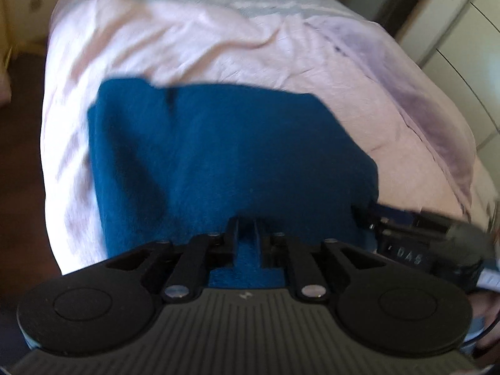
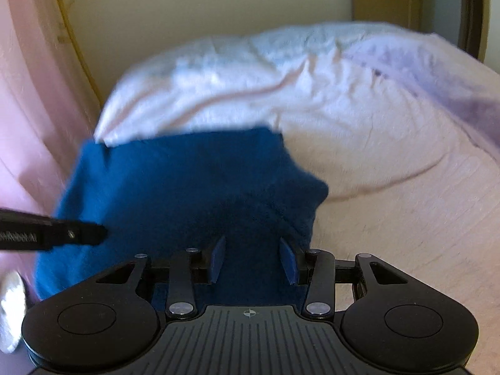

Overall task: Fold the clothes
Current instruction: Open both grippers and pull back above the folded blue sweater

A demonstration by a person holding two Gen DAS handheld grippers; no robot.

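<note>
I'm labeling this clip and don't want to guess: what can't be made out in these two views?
- Blue garment: its type is unclear; motion blur in both views, near edge hidden by the left gripper.
- Right gripper: whether its pads touch the cloth, hidden by its own body.
- Bed sheet: blurred, cut off at the right wrist view's right edge.
- Pale object at that view's left edge: cut off, unidentifiable.

Blue fleece garment [image 1: 225, 156] lies folded on the bedding, directly ahead of and beneath both tools' fingers.
</note>
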